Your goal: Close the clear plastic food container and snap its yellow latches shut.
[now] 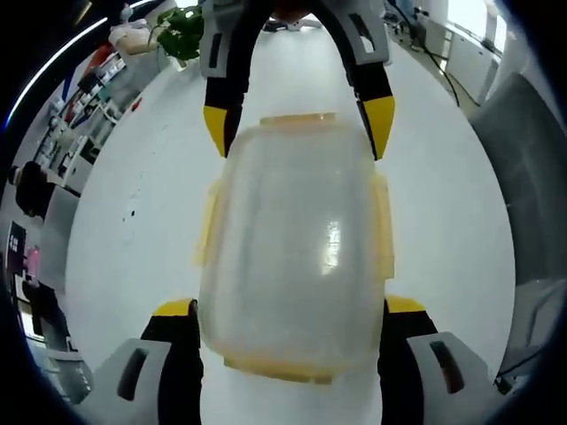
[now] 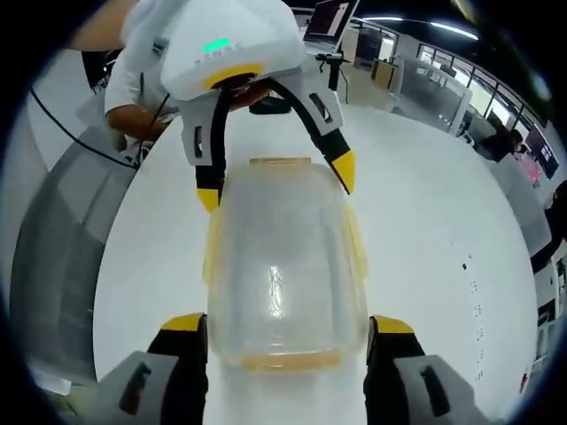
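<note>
The clear plastic food container (image 1: 292,257) sits on a white table (image 1: 133,230), lid on, between two grippers that face each other along its length. In the left gripper view the left gripper (image 1: 291,312) has its yellow-tipped jaws spread to either side of the near end, and the right gripper (image 1: 299,124) straddles the far end; in the right gripper view the arrangement mirrors, with the right gripper (image 2: 288,328) near and the left gripper (image 2: 276,181) far. Both sets of jaws stand apart, flanking the box; whether their inner faces touch its walls cannot be told. The yellow latches (image 1: 383,226) show as pale, translucent flaps along the long sides and at both ends (image 2: 280,162); whether any is snapped home cannot be judged. The body is a rounded rectangle of cloudy, glossy plastic with a bright glare streak on the lid, so it is likely slick and slightly flexible. For the step in hand, judged to be seating the lid and pressing latches, one gripper should steady the box while the other pushes a flap downward and inward at its hinge-free edge. Press squarely, since an oblique push would likely skid the light box across the smooth tabletop.
</note>
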A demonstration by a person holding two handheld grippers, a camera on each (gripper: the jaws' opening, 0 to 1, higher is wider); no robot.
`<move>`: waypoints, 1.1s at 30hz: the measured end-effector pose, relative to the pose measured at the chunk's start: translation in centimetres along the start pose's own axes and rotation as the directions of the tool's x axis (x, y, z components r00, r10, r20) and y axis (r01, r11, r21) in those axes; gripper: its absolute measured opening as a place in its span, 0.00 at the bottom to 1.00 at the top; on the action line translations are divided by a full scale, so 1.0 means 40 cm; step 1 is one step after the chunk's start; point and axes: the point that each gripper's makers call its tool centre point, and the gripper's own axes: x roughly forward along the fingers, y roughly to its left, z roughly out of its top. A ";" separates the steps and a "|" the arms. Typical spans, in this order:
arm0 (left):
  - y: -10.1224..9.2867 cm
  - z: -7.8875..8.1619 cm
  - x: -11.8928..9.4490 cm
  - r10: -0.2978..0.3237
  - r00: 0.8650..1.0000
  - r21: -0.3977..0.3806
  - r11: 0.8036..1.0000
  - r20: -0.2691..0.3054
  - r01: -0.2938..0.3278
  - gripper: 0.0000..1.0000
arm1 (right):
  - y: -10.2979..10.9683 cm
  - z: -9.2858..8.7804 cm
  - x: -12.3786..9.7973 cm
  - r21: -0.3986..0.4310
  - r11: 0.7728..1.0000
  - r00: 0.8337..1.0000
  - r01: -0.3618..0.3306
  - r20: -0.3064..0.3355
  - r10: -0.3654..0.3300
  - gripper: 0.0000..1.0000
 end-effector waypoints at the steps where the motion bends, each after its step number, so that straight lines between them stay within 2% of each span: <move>1: 0.000 -0.001 0.000 0.001 1.000 0.000 1.000 -0.002 -0.001 0.80 | 0.001 0.000 -0.001 -0.001 1.000 1.000 -0.001 0.000 0.001 0.72; 20: -0.004 -0.003 -0.003 0.015 1.000 -0.002 1.000 -0.010 -0.015 0.81 | 0.001 0.003 0.001 0.000 1.000 1.000 0.003 0.000 -0.003 0.73; 24: -0.004 -0.005 -0.004 0.026 1.000 -0.001 1.000 -0.010 -0.026 0.81 | 0.005 0.007 -0.005 0.040 0.999 0.999 0.013 0.031 -0.014 0.73; 26: -0.005 -0.003 -0.007 0.032 0.999 -0.025 0.999 0.002 -0.032 0.82 | 0.013 0.013 -0.007 0.063 0.998 0.998 0.013 0.058 -0.017 0.76; 33: -0.005 -0.008 -0.025 0.060 0.998 -0.052 0.997 0.021 -0.059 0.86 | 0.018 0.014 -0.017 0.088 0.995 0.995 0.055 0.083 -0.062 0.76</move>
